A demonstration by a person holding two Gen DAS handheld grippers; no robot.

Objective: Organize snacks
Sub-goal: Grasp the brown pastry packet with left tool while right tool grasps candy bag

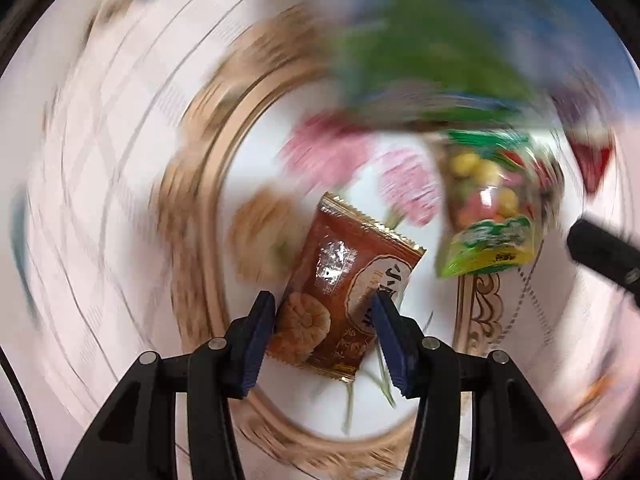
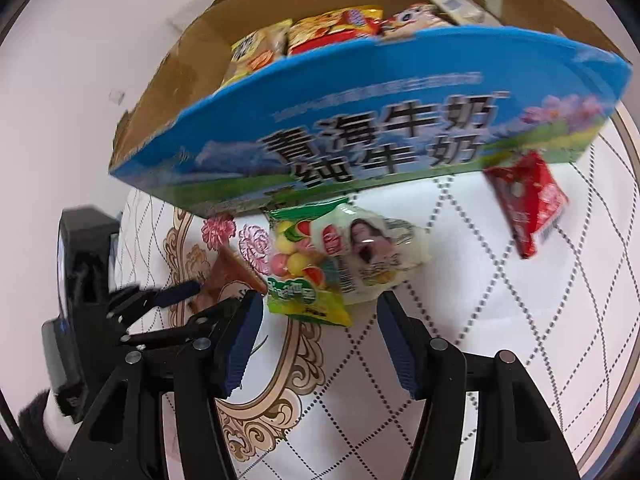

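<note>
My left gripper (image 1: 324, 312) points down at the table, shut on a brown cookie packet (image 1: 348, 280), a pad against each long edge. From the right wrist view this gripper (image 2: 200, 300) and the brown packet (image 2: 228, 276) show at the left. My right gripper (image 2: 320, 312) stands over a green bag of coloured candies (image 2: 304, 276) and a white packet (image 2: 380, 256) lying side by side. Its left pad is against the bag and its right pad against the white packet. A red packet (image 2: 524, 200) lies further right.
A blue milk carton box (image 2: 360, 128) with its top cut open stands just behind, holding several snack packets (image 2: 332, 28). The table wears a white diamond-pattern cloth (image 2: 500, 320) with a gold oval ornament (image 2: 288, 380). A dark fuzzy sleeve (image 2: 28, 424) shows at lower left.
</note>
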